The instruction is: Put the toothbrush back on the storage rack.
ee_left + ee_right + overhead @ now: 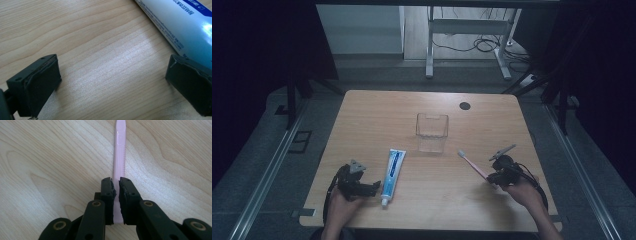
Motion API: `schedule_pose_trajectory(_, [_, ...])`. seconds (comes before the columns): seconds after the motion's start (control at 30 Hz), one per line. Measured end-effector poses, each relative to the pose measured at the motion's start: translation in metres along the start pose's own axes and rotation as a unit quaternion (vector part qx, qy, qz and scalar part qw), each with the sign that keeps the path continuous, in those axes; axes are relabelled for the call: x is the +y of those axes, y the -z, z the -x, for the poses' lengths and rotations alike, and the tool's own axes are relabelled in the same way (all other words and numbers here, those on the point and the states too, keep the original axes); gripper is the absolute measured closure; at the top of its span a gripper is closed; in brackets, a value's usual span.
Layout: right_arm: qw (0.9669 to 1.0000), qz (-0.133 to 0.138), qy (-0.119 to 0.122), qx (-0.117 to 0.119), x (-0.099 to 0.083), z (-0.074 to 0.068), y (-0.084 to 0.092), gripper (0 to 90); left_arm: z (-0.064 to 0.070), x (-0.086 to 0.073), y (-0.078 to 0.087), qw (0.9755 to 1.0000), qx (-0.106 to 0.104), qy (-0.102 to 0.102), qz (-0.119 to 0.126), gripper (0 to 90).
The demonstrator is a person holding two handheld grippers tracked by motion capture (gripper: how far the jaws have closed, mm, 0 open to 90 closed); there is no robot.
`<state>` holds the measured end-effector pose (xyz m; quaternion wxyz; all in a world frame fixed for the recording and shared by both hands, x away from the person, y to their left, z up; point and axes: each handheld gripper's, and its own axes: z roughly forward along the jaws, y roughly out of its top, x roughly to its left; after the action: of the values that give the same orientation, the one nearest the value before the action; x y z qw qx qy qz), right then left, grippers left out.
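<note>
Toothbrush (119,157), light, stiff, slippery plastic, sits clamped at its handle end in right gripper (116,185); left gripper (112,82) gapes wide, toothpaste tube (180,22) at 1 o'clock on counter (87,37).

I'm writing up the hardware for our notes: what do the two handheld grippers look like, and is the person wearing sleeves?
Both are black two-jaw tools. The left gripper carries a grey three-cornered plate on top, with blocky matte jaws. The right gripper also has a grey plate, a black cable trailing back along the wrist, brass-coloured pivot pins on its linkage, and dark, rough-faced pads. No sleeves reach the forearms.
</note>
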<state>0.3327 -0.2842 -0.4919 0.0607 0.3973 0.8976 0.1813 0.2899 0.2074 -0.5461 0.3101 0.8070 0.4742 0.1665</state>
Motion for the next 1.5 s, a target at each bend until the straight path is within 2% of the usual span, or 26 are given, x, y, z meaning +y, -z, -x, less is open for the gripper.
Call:
schedule_pose_trajectory(0.1, [0.9996, -0.028, 0.004, 0.000, 0.010, 0.003, -0.004, 80.3, 0.000, 0.000, 0.000, 1.0000, 0.000, 0.000, 0.000, 0.0])
schedule_pose_trajectory(0.33, [0.9983, -0.056, 0.012, 0.002, 0.023, 0.005, -0.010, 77.8, 0.000, 0.000, 0.000, 1.0000, 0.000, 0.000, 0.000, 0.0])
schedule_pose_trajectory(0.57, [0.9956, -0.092, 0.018, 0.001, 0.041, 0.007, -0.019, 76.0, 0.000, 0.000, 0.000, 1.0000, 0.000, 0.000, 0.000, 0.0])
schedule_pose_trajectory(0.83, [0.9928, -0.117, 0.024, 0.000, 0.057, 0.005, -0.025, 75.0, 0.000, 0.000, 0.000, 1.0000, 0.000, 0.000, 0.000, 0.0])
schedule_pose_trajectory(1.07, [0.9891, -0.144, 0.029, -0.003, 0.071, 0.004, -0.036, 74.5, 0.000, 0.000, 0.000, 1.0000, 0.000, 0.000, 0.000, 0.0])
schedule_pose_trajectory(1.23, [0.9885, -0.149, 0.028, -0.005, 0.076, 0.003, -0.039, 74.6, 0.000, 0.000, 0.000, 1.0000, 0.000, 0.000, 0.000, 0.0])
schedule_pose_trajectory(1.5, [0.9850, -0.170, 0.027, -0.010, 0.084, 0.001, -0.042, 78.5, 0.000, 0.000, 0.000, 1.0000, 0.000, 0.000, 0.000, 0.0])
